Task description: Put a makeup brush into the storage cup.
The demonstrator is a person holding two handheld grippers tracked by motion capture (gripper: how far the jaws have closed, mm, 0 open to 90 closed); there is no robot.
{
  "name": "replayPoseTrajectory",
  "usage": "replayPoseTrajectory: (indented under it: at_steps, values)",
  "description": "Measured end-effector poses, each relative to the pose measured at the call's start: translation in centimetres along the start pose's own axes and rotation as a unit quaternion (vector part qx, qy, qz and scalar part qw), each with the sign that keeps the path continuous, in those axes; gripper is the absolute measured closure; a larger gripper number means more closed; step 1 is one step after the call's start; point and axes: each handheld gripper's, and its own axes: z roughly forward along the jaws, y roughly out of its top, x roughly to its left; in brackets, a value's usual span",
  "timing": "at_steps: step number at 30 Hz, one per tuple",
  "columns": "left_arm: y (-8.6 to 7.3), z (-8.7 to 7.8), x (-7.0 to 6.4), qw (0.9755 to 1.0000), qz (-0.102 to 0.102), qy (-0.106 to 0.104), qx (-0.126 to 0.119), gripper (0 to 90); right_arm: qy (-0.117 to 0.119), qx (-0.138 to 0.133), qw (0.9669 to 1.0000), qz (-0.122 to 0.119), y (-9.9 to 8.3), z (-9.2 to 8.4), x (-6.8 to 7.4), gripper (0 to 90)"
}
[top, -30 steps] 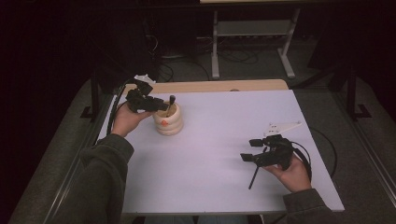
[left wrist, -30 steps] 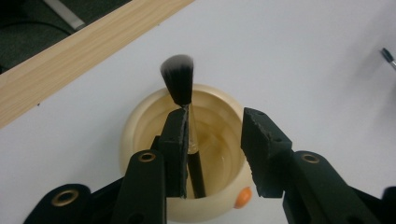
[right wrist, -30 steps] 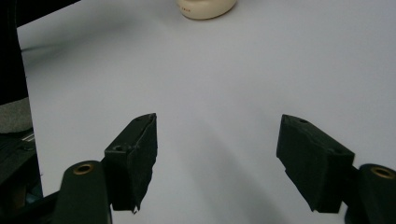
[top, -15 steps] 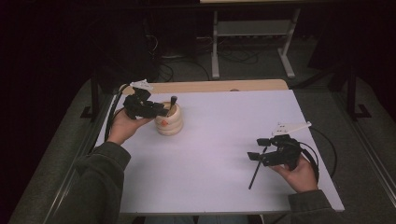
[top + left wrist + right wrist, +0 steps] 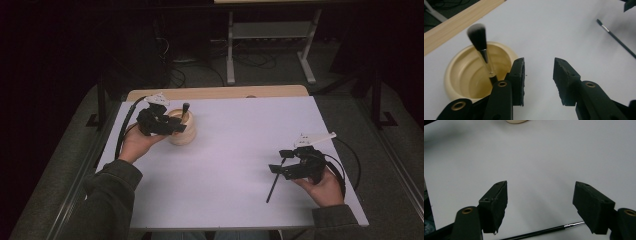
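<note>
A cream wooden cup stands at the table's far left with a black-bristled makeup brush upright in it. My left gripper lies against the cup's near-left side, open, with nothing between its jaws. In the left gripper view the cup and its brush sit just left of the left gripper. A thin black brush lies flat near the front right. My right gripper hovers just over it, open wide. In the right gripper view the thin brush lies below the right gripper.
The white table top has a bare wooden strip along its far edge. Beyond it stand a metal rack and cables on a dark floor. The thin brush shows far right in the left gripper view.
My left gripper has slid a little toward the person along the cup's side. The right hand has barely shifted. The cup and both brushes stay where they were.
</note>
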Motion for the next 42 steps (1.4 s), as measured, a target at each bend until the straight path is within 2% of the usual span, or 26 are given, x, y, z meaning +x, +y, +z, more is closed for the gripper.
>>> replayPoseTrajectory:
  at_steps: [2, 3, 9, 13, 15, 17, 18, 19, 21, 29, 33, 37, 42]
  values:
    - [-0.1, 0.0, -0.3, 1.0000, 0.005, 0.000, 0.001, 61.0, -0.001, 0.000, 1.0000, 0.001, -0.1, -0.1, -0.1, 27.0]
    - [-0.1, 0.1, -0.5, 1.0000, -0.002, -0.004, -0.001, 60.7, -0.001, -0.001, 1.0000, 0.000, -0.2, -0.1, -0.1, 27.0]
    - [-0.4, 0.4, -0.9, 0.9999, 0.003, -0.011, -0.001, 57.6, -0.004, 0.004, 0.9999, 0.008, -0.4, -0.2, 0.0, 26.8]
    - [-0.5, 0.5, -1.1, 0.9999, -0.001, -0.016, -0.003, 56.3, -0.006, 0.002, 1.0000, 0.007, -0.5, -0.3, -0.2, 26.7]
    - [-0.5, 0.4, -1.4, 0.9998, 0.004, -0.019, 0.000, 55.5, -0.005, 0.005, 0.9999, 0.013, -0.6, -0.3, -0.2, 26.7]
    - [-0.5, 0.4, -1.6, 0.9998, 0.002, -0.019, 0.000, 54.8, -0.006, 0.004, 0.9999, 0.011, -0.6, -0.3, -0.3, 26.7]
    - [-0.6, 0.2, -1.7, 0.9997, 0.008, -0.021, 0.001, 54.4, -0.007, 0.005, 0.9999, 0.009, -0.7, -0.3, -0.3, 26.7]
    - [-0.7, 0.2, -1.8, 0.9997, 0.011, -0.020, 0.000, 54.0, -0.008, 0.010, 0.9998, 0.017, -0.6, -0.3, -0.3, 26.7]
    - [-0.9, 0.2, -1.9, 0.9997, 0.014, -0.020, 0.003, 53.6, -0.010, 0.008, 0.9998, 0.013, -0.7, -0.3, -0.4, 26.7]
    - [-1.3, 0.9, -2.6, 0.9995, 0.012, -0.026, 0.011, 50.9, -0.014, 0.010, 0.9997, 0.016, -0.8, -0.3, -0.4, 26.2]
    - [-1.1, 0.8, -3.0, 0.9994, 0.019, -0.030, 0.004, 50.9, -0.016, 0.005, 0.9998, 0.012, -0.9, -0.4, -0.5, 25.9]
    - [-0.9, 0.7, -3.5, 0.9992, 0.024, -0.033, -0.001, 50.6, -0.019, 0.005, 0.9996, 0.018, -1.0, -0.5, -0.5, 25.2]
    - [-1.0, 0.8, -3.7, 0.9991, 0.021, -0.036, 0.000, 49.8, -0.021, 0.001, 0.9996, 0.017, -1.0, -0.5, -0.6, 24.9]
